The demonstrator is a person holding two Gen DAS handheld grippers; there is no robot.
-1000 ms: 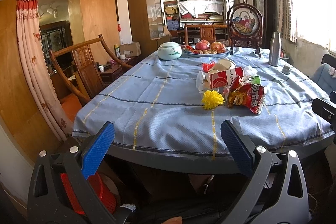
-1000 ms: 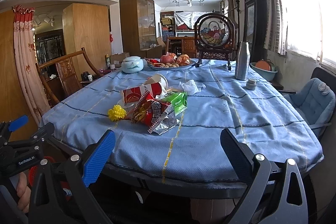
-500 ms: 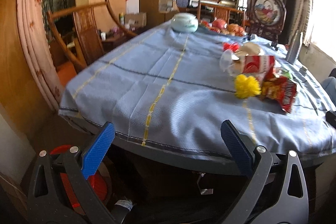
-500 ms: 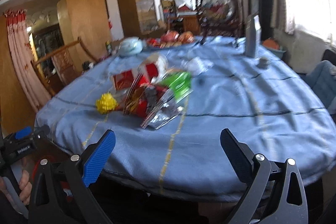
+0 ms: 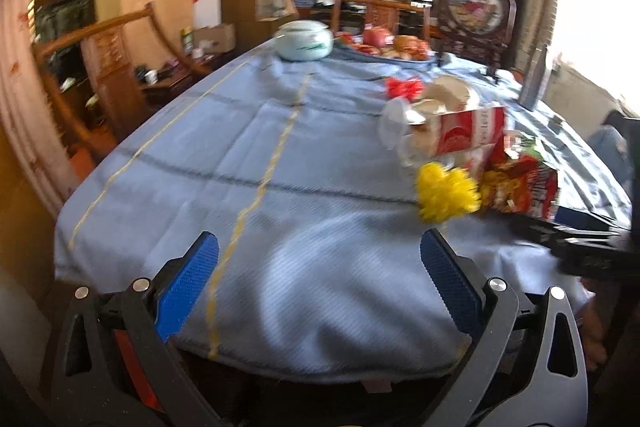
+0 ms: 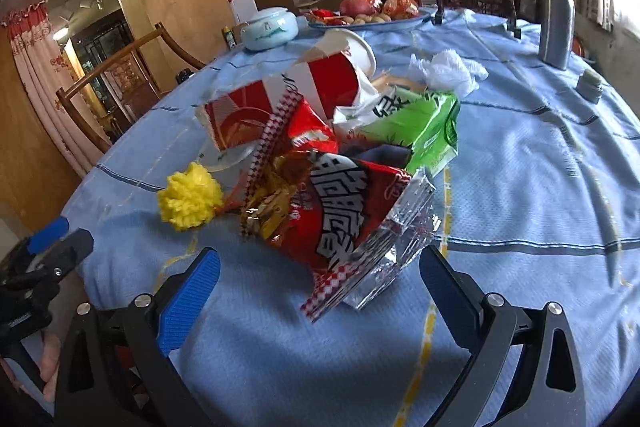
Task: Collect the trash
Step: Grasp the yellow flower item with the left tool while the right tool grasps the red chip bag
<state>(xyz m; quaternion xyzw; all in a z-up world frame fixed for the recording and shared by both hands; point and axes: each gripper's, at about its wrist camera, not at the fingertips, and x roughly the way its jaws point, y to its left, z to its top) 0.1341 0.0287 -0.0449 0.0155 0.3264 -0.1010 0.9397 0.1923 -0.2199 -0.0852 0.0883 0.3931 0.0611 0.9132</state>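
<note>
The trash lies heaped on the blue-clothed tabletop [image 6: 540, 163]: a red snack bag [image 6: 332, 219] nearest the edge, a green wrapper [image 6: 424, 123] and a red-and-white cup [image 6: 320, 83] behind it, a yellow pompom [image 6: 190, 203] just beside. The right gripper [image 6: 316, 279] hangs low before the snack bag, fingers spread wide and holding nothing. The left gripper [image 5: 316, 275] waits over bare cloth, equally released. This looks like the approach to a first pick. Next, I'd say, the right fingers must straddle the bag's crinkled foil edge and pinch.
</note>
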